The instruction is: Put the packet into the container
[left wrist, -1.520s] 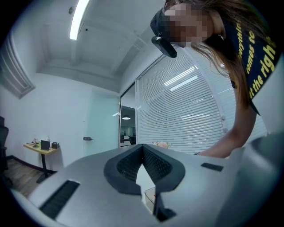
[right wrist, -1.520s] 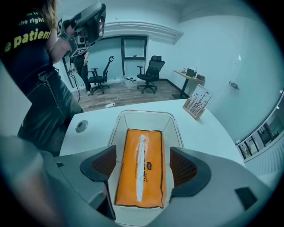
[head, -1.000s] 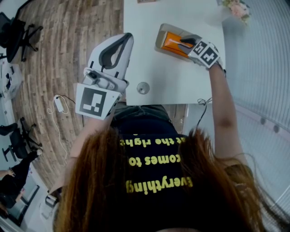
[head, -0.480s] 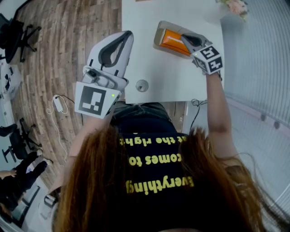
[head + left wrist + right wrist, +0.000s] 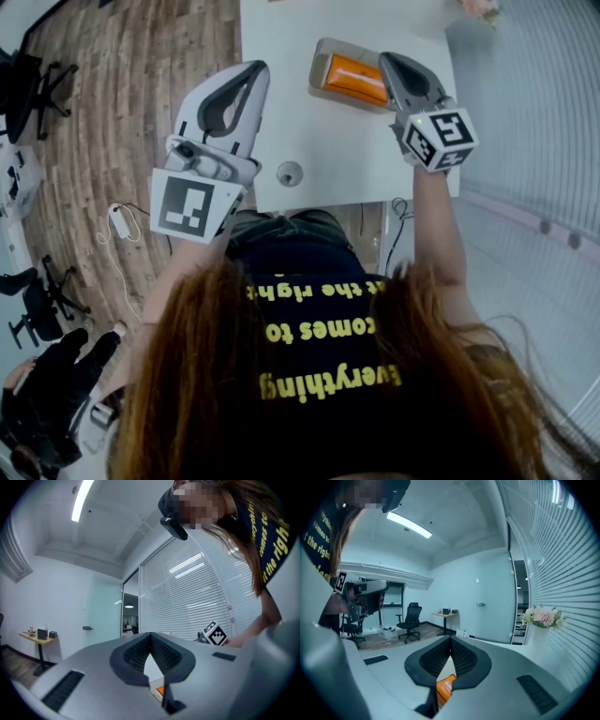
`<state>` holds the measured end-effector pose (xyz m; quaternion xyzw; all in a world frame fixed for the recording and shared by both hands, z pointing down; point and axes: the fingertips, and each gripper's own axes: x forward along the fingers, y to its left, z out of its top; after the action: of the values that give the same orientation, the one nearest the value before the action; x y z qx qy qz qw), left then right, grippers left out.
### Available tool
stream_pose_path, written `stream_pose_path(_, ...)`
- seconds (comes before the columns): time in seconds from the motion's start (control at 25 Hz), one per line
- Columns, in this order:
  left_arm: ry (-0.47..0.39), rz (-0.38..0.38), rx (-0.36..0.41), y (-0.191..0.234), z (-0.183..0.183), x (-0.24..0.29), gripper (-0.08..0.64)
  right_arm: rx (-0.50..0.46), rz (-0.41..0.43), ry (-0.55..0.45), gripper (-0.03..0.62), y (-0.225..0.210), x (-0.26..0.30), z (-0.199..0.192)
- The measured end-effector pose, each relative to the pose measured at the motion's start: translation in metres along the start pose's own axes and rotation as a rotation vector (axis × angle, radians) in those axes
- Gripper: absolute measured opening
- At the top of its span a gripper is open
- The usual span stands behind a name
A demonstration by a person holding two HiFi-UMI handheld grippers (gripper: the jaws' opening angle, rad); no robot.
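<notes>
Looks like this one is basically being wrapped up — the orange packet [image 5: 353, 80] is lying flat inside the shallow, tray-like container [image 5: 319, 58] on the white table [image 5: 309, 131], and nothing is being pinched by either claw. The right gripper [image 5: 388, 60] is being held over the container's right end with its jaws pressed together and empty. In the right gripper view the packet is only being glimpsed below them, through the gap behind the tips. The left gripper [image 5: 257, 68] is being held off by the table's left edge, jaws likewise together with nothing in them. So the placing step is being judged as done — what's left is probably just the hands being taken clear, if anything.
</notes>
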<state>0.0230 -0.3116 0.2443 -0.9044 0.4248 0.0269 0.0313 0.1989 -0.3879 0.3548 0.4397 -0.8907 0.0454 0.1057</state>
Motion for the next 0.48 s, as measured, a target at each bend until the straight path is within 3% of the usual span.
stream_pose_path(0.12,-0.006,-0.007,0.002,0.0,0.002,0.0,0.002,0.01,-0.037,-0.046,0.021,0.012,-0.014,0.014)
stream_pose_path(0.32,-0.017,-0.023,0.001,-0.004,0.002,0.0,0.002,-0.092,-0.031,-0.074,0.021,0.054,-0.036,0.031)
stream_pose_path(0.48,-0.026,-0.033,0.003,-0.005,0.006,0.0,0.002,-0.062,-0.034,-0.124,0.021,0.083,-0.053,0.052)
